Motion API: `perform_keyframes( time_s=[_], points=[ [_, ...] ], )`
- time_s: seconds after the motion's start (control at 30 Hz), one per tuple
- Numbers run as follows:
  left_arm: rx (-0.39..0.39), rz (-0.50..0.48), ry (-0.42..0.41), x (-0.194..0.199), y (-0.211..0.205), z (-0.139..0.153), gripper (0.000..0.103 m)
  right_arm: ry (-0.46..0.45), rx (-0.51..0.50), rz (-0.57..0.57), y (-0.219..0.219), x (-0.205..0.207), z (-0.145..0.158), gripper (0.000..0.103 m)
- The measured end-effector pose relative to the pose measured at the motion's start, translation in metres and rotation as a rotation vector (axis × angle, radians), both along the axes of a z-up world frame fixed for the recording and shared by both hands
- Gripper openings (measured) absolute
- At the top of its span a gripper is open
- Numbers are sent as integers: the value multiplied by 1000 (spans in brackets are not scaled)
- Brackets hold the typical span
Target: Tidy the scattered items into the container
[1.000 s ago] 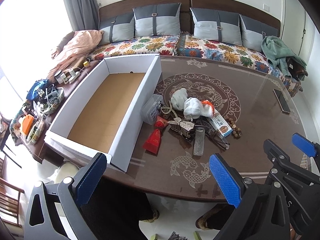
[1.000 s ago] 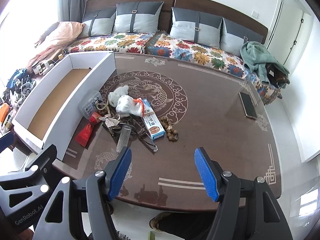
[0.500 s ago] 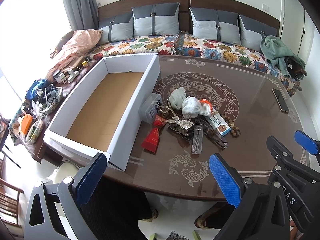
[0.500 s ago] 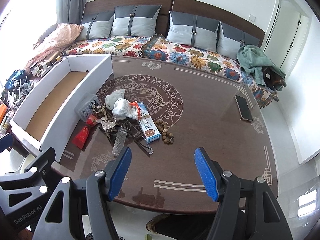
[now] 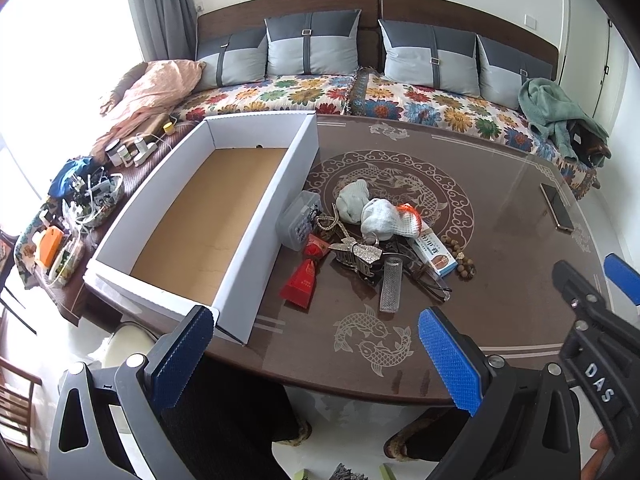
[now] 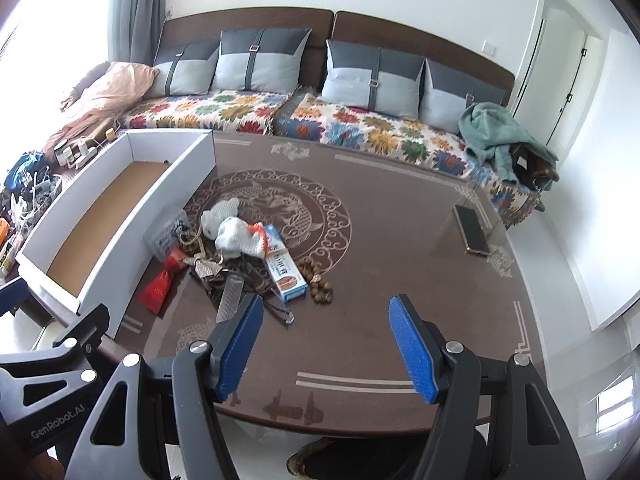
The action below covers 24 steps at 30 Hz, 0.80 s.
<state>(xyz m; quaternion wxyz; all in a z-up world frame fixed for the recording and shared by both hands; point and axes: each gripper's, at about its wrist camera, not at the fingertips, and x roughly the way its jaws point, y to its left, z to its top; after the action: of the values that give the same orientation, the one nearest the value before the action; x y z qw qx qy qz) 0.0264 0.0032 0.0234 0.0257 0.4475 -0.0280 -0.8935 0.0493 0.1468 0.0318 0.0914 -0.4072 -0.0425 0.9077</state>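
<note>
Down at the bottom of each wrist view, both grippers are hanging over the near table edge with jaws spread wide and nothing between them: the left gripper [image 5: 316,352] at lower centre, the right gripper [image 6: 326,340] likewise. Just beyond, the table [image 5: 500,280] is carrying a heap at mid-frame: a mesh tube [image 5: 390,284], a red packet [image 5: 302,282], glasses [image 5: 430,282], a blue-and-white carton [image 5: 434,252], beads [image 5: 464,264], a silver clip [image 5: 356,252], a clear case [image 5: 300,220] and two white cloth bundles [image 5: 368,208], all touching or overlapping. The case is sitting just beside the box [image 5: 280,200], which is lying open at left of centre. A phone [image 5: 557,212] is resting well apart at right. At the top, a sofa [image 5: 320,96] is running across the frame
</note>
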Motion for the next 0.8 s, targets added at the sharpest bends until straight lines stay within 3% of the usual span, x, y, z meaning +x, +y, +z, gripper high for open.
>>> perform_keyframes(
  time_s=[0.6,0.8],
  points=[
    [13,11,15,-1,-6,-1,103,57,58,0,-7,6,15,67],
    [24,32,-15,-6,-19,-12,103,53,11,-2,7,0,12,67]
  ],
)
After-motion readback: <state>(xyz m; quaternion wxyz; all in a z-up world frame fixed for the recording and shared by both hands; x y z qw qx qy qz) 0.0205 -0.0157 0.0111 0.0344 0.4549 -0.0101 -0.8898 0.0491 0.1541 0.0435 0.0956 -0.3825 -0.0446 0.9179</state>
